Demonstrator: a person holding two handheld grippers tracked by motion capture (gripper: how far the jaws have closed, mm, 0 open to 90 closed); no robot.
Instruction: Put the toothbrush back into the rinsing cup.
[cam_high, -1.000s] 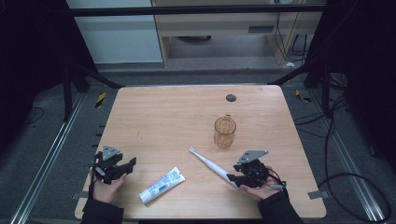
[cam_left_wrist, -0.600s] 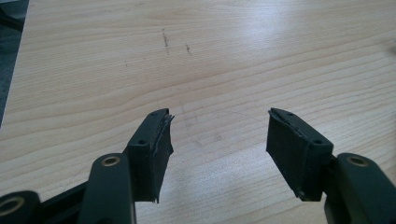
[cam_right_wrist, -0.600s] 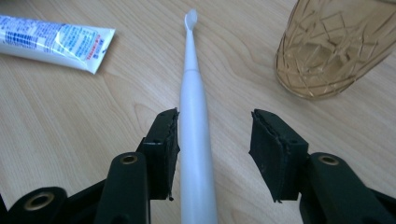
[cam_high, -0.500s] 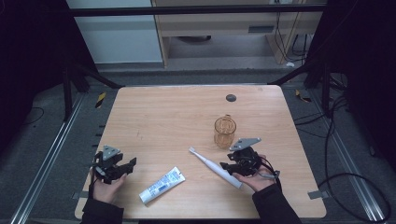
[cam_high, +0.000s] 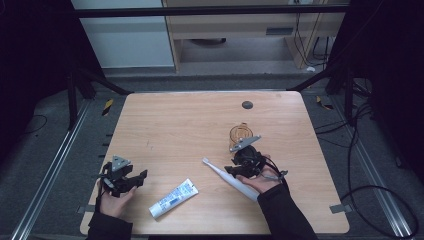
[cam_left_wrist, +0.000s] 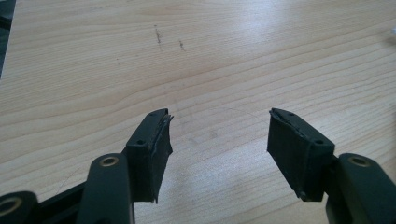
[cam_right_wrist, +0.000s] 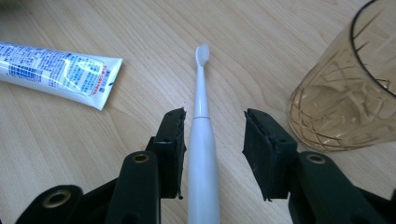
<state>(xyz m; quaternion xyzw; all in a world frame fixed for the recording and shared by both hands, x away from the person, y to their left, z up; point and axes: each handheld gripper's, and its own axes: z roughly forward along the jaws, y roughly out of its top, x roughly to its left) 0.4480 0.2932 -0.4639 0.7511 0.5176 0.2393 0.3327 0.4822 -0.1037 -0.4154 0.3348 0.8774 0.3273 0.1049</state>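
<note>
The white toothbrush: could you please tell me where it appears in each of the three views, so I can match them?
High view: the toothbrush lies slantwise right of centre, its handle under the right gripper.
Left gripper view: not in it.
Right gripper view: toothbrush runs up the middle between the jaws, head pointing away.
Shared landmark: the amber cup, at the right edge in the right gripper view.
</note>
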